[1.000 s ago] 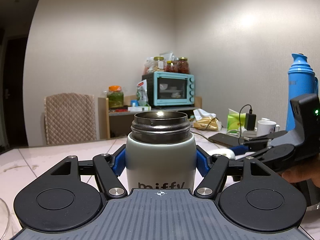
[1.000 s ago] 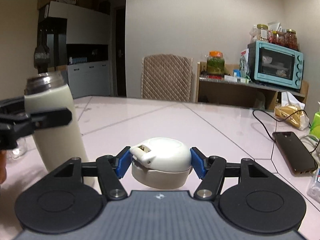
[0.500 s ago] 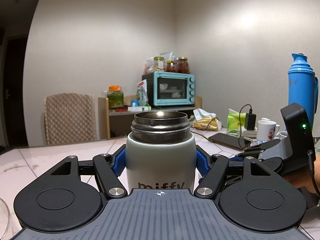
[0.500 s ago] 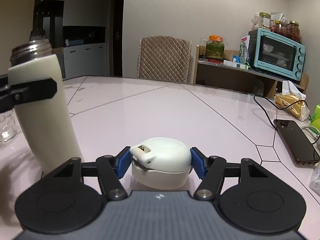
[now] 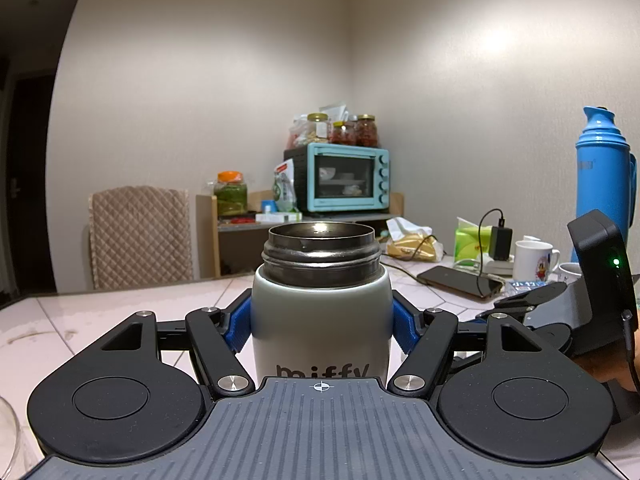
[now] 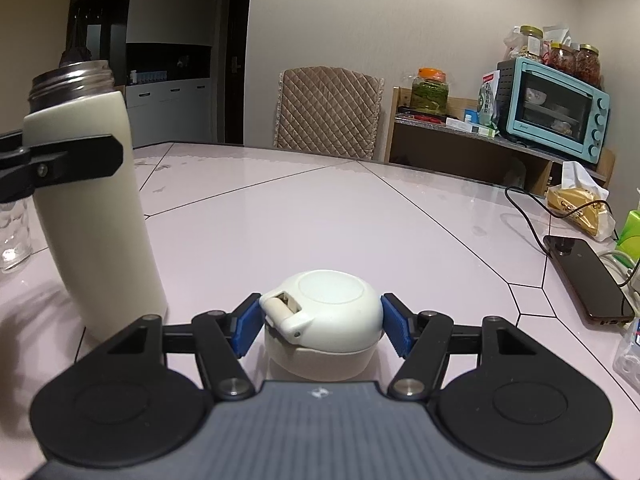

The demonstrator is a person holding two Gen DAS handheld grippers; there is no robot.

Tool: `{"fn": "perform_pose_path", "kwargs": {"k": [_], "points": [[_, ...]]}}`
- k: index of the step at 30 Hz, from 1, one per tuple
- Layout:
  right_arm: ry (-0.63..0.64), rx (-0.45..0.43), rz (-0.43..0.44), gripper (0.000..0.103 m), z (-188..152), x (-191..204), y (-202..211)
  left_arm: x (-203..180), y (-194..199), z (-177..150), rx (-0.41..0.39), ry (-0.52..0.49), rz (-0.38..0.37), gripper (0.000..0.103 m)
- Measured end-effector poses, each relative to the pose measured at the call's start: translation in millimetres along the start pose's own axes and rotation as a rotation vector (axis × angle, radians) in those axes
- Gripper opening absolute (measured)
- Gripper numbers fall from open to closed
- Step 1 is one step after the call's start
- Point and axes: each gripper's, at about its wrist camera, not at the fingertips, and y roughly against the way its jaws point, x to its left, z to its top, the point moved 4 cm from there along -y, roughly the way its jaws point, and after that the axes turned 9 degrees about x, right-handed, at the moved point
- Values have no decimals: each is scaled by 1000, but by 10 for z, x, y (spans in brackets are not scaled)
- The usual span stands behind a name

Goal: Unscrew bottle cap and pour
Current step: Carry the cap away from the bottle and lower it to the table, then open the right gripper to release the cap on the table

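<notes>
A white "miffy" bottle (image 5: 320, 320) with an open steel neck stands upright on the table. My left gripper (image 5: 321, 328) is shut on its body; the bottle also shows at the left of the right wrist view (image 6: 92, 200), with a left finger (image 6: 72, 160) across it. My right gripper (image 6: 321, 328) is shut on the white cap (image 6: 322, 316), whose base is at the table surface, to the right of the bottle. The right gripper's body shows at the right edge of the left wrist view (image 5: 592, 304).
A clear glass (image 6: 14, 232) stands left of the bottle. A black phone (image 6: 588, 280) on a cable, a tissue pack, mugs (image 5: 534, 260) and a blue thermos (image 5: 604, 184) crowd the table's right side. A chair (image 6: 328, 112) and a shelf with a teal oven (image 6: 556, 112) stand behind.
My right gripper has lowered the cap down to the table, away from the bottle. The left gripper and bottle have not moved.
</notes>
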Motion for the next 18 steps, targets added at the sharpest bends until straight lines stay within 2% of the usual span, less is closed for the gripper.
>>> {"fn": "perform_pose_path", "kwargs": {"k": [8,18], "points": [[3,-3,-1,72,-8,-14,-2,-6,6,-3,0,1,0,72],[6,-4,7,72,17,-49,-27,-15,12,-11,-1,0,0,72]]}}
